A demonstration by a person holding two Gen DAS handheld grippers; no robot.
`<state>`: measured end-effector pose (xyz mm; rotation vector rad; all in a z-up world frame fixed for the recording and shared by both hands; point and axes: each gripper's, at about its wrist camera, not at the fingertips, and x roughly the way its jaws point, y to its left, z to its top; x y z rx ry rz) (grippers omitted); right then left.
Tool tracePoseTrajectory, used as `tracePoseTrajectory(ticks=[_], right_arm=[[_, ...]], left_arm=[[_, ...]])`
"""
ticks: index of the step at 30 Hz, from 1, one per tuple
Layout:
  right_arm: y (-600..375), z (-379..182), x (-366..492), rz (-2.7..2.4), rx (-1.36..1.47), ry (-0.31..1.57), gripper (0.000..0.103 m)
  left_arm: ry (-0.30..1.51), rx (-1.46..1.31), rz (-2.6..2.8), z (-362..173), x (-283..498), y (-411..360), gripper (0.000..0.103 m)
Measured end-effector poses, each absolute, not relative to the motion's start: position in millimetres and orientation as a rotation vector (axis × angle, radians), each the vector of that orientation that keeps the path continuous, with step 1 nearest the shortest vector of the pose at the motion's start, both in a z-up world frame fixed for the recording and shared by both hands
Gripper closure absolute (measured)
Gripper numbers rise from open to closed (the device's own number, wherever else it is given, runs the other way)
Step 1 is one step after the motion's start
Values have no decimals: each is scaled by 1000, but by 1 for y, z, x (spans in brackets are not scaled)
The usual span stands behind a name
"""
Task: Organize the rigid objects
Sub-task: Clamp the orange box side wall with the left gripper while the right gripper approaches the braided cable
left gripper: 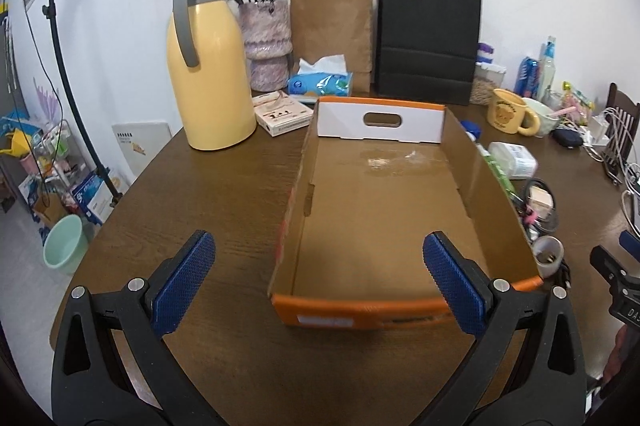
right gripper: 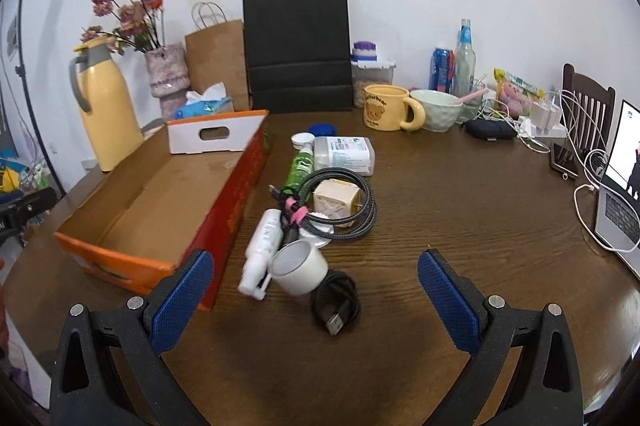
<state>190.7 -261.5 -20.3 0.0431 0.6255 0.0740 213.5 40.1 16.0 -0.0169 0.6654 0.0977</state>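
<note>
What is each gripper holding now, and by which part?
Nothing. The left gripper and the right gripper are both open and empty.

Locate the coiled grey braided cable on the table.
In the right wrist view, the coiled grey braided cable lies on the brown wooden table, right of the open cardboard box, ringed around a cream cube-shaped block.
</note>
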Motion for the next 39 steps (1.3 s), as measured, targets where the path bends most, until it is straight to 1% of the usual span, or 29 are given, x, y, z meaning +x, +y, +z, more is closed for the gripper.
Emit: tracePoseTrajectory(ticks=[3, 9, 12, 17, 24, 26, 28, 29, 30, 32, 34, 35, 36, 39], right_arm=[[-265, -23, 206, 62, 40, 647, 0], [-272, -32, 233, 44, 30, 691, 0], [-279, -37, 245, 31, 37, 707, 0], [-285, -47, 262, 24, 54, 750, 0], [-285, -54, 277, 22, 50, 787, 0], [-284, -56, 281, 20, 44, 797, 0], [-282, -57, 284, 18, 34, 807, 0], [-281, -57, 285, 18, 30, 810, 0], [-279, -58, 287, 16, 25, 813, 0], [-277, -58, 290, 14, 18, 816, 0], [-274, -58, 293, 11, 14, 818, 0], [-273, -58, 295, 10, 12, 819, 0], [-272, -59, 296, 9, 9, 820, 0], [-269, -59, 301, 4, 5, 826, 0]], left_arm=[[714, -29, 99, 13, 232, 47, 0], [870, -37, 142, -1, 263, 68, 0], [891, -25, 162, 5, 274, 76, 0], [950, 22, 175, 6, 303, 75, 0], [1076, 54, 140, -20, 357, 63, 0], [1123, 25, 132, -31, 371, 64, 4], [1162, -4, 114, -40, 382, 66, 16], [1176, -10, 109, -43, 387, 66, 19], [1193, -20, 103, -46, 391, 66, 24], [1227, -36, 90, -53, 399, 67, 28], [1250, -34, 93, -59, 405, 68, 37], [1267, -35, 99, -63, 407, 69, 40], [1283, -37, 102, -66, 410, 70, 46], [1307, -52, 114, -76, 412, 73, 57]])
